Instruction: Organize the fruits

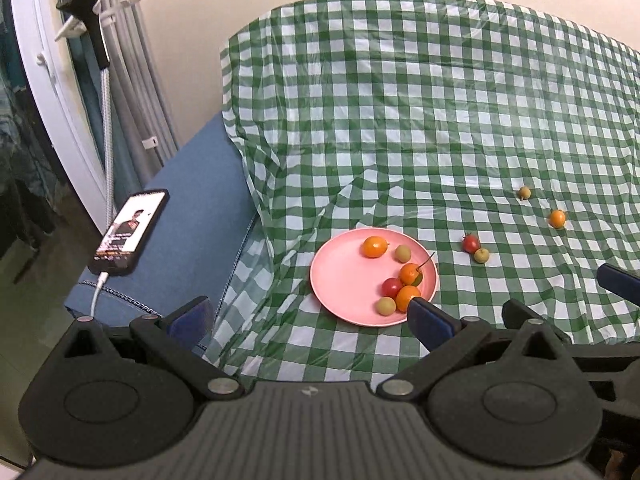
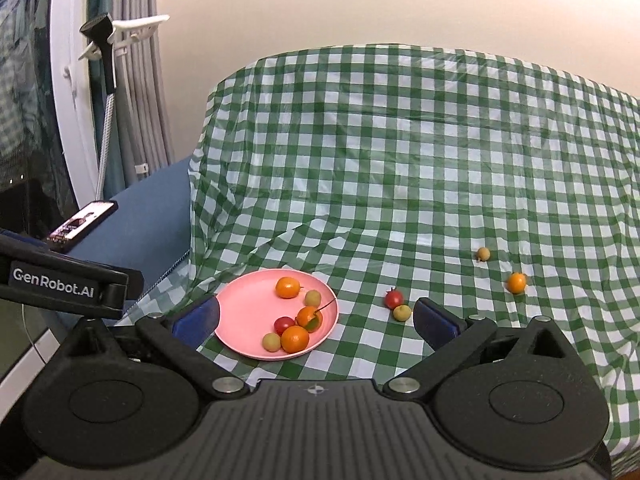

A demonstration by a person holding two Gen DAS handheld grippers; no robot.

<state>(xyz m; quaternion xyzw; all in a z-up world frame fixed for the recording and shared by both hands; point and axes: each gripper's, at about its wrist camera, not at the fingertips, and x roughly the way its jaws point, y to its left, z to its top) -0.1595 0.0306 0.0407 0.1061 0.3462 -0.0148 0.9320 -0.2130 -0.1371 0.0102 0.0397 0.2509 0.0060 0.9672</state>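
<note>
A pink plate (image 2: 244,320) sits on a green-and-white checked cloth (image 2: 400,168) and holds six small fruits: an orange one (image 2: 287,287) at the far side with a pale green one (image 2: 313,298) beside it, and a cluster near the front rim made up of a stemmed orange fruit (image 2: 308,317), a red tomato (image 2: 284,324), a larger orange fruit (image 2: 295,339) and another pale green one (image 2: 271,341).

Four more lie loose on the cloth to the right of the plate: a red tomato (image 2: 394,299) touching a green fruit (image 2: 402,313), then well apart a small yellowish one (image 2: 483,254) and an orange one (image 2: 517,282).

The right gripper (image 2: 316,316) is spread wide with nothing between its blue pads (image 2: 198,318). The left gripper (image 1: 308,316) is likewise released and empty (one pad overlaps the plate's front edge in its own view). A phone (image 1: 130,232) lies on a blue cushion (image 1: 192,216) at the left.
</note>
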